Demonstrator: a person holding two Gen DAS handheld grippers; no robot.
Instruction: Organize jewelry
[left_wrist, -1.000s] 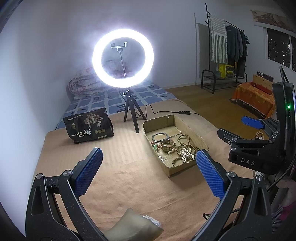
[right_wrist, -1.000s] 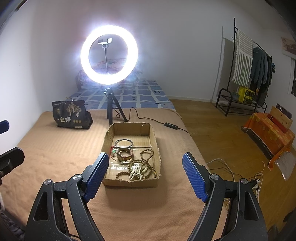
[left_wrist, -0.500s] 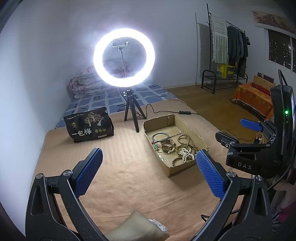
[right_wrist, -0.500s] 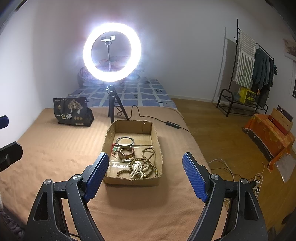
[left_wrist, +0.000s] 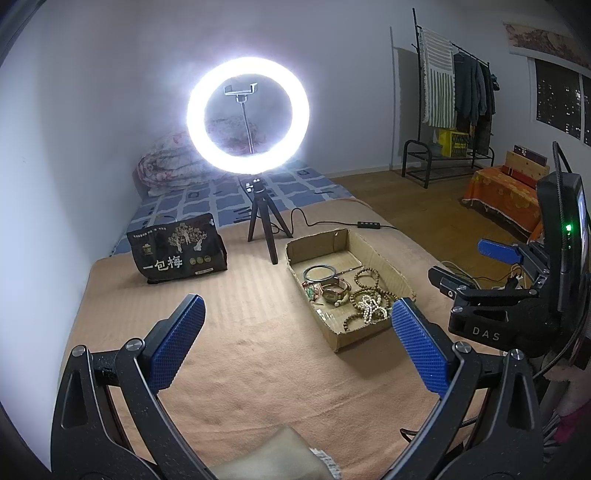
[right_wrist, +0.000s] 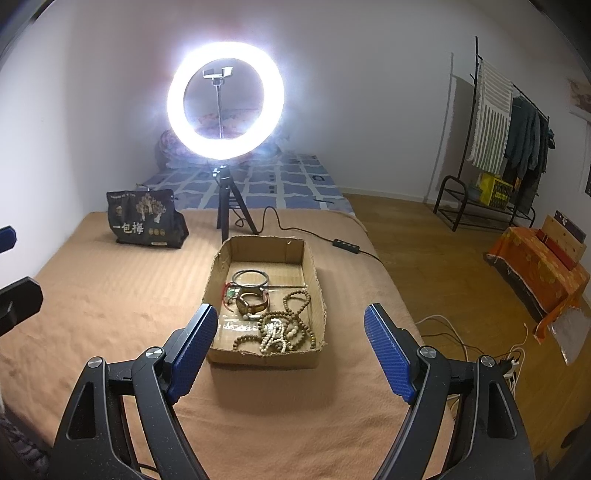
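A shallow cardboard tray (right_wrist: 312, 264) (left_wrist: 391, 266) lies on a tan blanket. In it are a dark bangle (right_wrist: 250, 277) (left_wrist: 319, 273), a wristwatch (right_wrist: 252, 302) (left_wrist: 334, 294), brown bead strings (right_wrist: 297, 301) (left_wrist: 366, 277) and a white bead string (right_wrist: 273, 338) (left_wrist: 371, 306). My right gripper (right_wrist: 291, 347) is open and empty, just short of the tray's near edge. My left gripper (left_wrist: 295, 336) is open and empty, over the blanket left of the tray. The right gripper also shows in the left wrist view (left_wrist: 476, 264).
A lit ring light on a tripod (right_wrist: 225, 99) (left_wrist: 247, 114) stands behind the tray, its cable (right_wrist: 295, 229) running right. A black snack bag (right_wrist: 146, 218) (left_wrist: 177, 249) stands at back left. The blanket's right edge drops to a wooden floor with cables (right_wrist: 443, 325).
The right gripper has moved forward, closer to the tray. The left gripper has shifted only slightly.
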